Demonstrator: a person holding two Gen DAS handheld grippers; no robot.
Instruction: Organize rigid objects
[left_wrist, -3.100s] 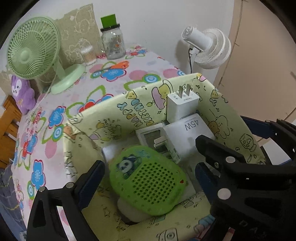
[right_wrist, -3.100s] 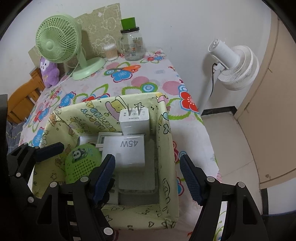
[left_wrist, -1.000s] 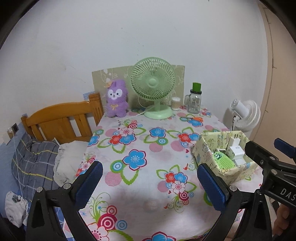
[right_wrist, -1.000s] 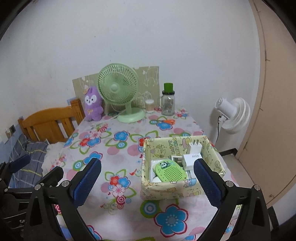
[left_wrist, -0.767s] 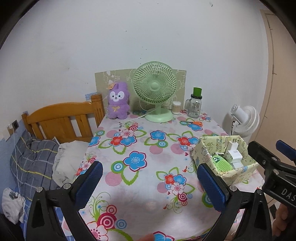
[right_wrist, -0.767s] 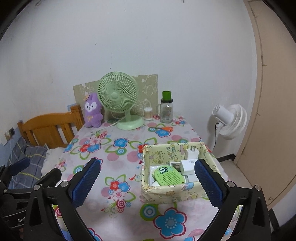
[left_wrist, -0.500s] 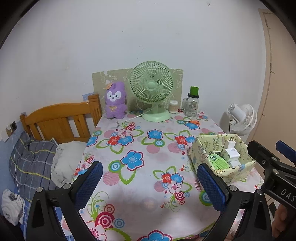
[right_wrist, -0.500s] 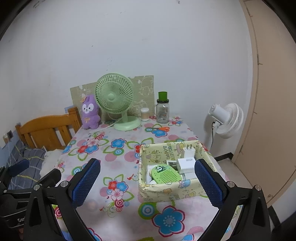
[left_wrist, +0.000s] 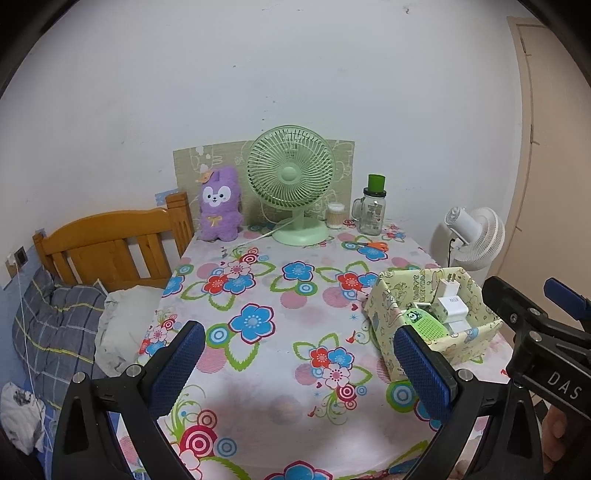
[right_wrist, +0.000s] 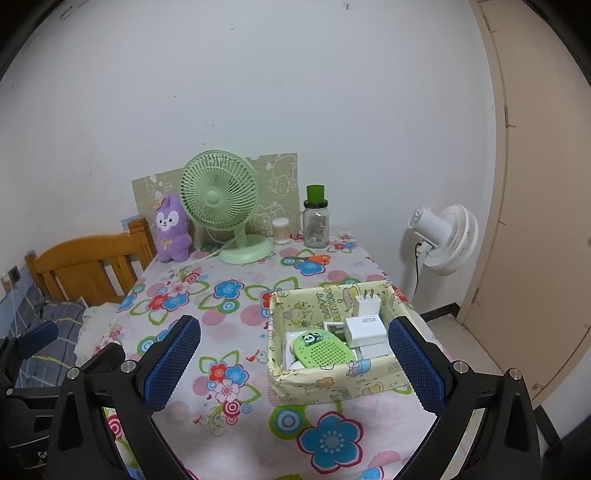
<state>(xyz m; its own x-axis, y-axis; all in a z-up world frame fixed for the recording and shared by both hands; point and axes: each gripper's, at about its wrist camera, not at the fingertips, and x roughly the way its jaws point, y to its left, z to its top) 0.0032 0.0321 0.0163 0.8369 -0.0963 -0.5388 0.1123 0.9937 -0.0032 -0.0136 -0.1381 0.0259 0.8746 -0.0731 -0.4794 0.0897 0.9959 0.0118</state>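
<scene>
Both tools spread, empty — held above the counter's near edge.
Patterned storage box (right_wrist: 332, 384) right of green desk fan (right_wrist: 221, 206), nearer — holds green panda case (right_wrist: 320, 352), white 45W charger (right_wrist: 365, 326); left tool (left_wrist: 297, 363), right tool (right_wrist: 291, 363).

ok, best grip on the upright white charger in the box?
Take the white charger by its body's two broad faces, below the prongs, coming straight down from above. It stands upright against the far wall of the yellow box, prongs up, so its top is exposed while the walls block its sides.
</scene>
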